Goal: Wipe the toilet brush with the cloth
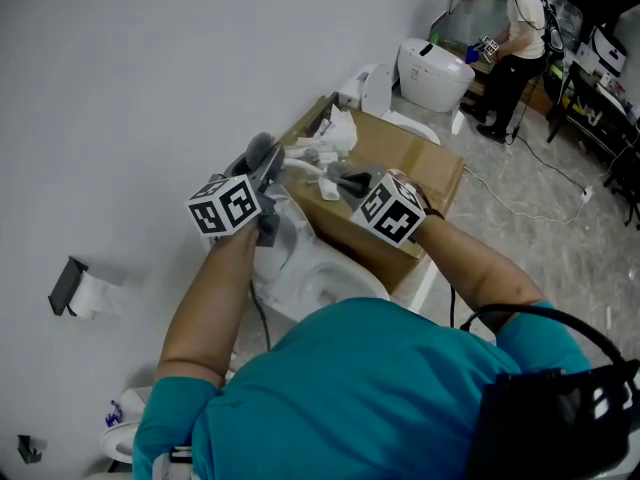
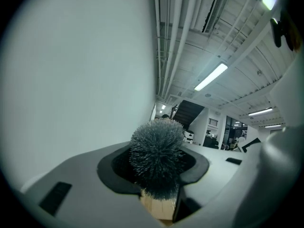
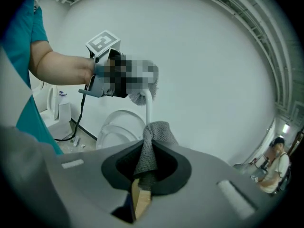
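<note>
White wall [image 1: 150, 68] backs the toilet [image 1: 325, 278]; a cardboard box [image 1: 400, 153] of white clutter [image 1: 335, 133] stands just beside it. Above the toilet, the left gripper [image 1: 265, 168] clamps the toilet brush [image 2: 156, 158] at its bristle head. The right gripper [image 1: 343, 181] pinches a grey cloth [image 3: 151, 148] at the brush's white handle [image 3: 148, 108]. Well beyond the toilet, a person [image 1: 515, 38] stands.
</note>
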Action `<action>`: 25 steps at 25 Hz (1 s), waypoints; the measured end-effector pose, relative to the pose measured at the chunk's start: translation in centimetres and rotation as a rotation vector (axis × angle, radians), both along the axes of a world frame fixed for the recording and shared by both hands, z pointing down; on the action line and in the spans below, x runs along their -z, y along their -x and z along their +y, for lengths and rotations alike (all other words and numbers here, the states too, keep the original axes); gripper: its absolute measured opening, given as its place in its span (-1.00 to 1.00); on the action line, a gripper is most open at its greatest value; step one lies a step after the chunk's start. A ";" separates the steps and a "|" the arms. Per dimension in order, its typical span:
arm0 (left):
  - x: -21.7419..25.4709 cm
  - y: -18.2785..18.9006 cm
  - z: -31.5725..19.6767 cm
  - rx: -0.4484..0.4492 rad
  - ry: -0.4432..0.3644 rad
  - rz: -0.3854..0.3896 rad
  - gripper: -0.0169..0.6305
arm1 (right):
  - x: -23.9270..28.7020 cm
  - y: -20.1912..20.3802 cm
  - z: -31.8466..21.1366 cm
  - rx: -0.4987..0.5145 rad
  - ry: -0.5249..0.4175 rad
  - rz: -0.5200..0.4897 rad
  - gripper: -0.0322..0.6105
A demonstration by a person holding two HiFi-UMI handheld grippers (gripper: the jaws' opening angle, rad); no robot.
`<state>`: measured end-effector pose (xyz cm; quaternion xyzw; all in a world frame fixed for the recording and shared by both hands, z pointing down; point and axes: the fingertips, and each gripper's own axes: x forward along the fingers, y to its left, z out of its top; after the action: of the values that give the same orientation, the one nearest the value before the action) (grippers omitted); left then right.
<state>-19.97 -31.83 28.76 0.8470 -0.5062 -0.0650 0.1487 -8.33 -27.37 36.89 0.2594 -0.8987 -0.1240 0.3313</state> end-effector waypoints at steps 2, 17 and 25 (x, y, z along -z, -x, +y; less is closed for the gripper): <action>0.2 0.1 0.0 0.001 -0.005 0.008 -0.38 | -0.1 -0.2 0.0 -0.004 -0.002 0.004 -0.82; 1.6 1.4 -0.1 0.006 -0.047 0.030 -0.38 | -0.9 -2.9 -1.3 -0.070 0.011 0.012 -0.82; 2.2 2.2 0.0 0.020 -0.058 0.056 -0.38 | -1.2 -4.0 -1.5 -0.089 0.004 0.022 -0.82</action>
<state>-22.17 -31.85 26.53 0.8438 -0.5080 -0.1049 0.1379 -4.37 -28.90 38.05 0.2971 -0.8827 -0.1100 0.3470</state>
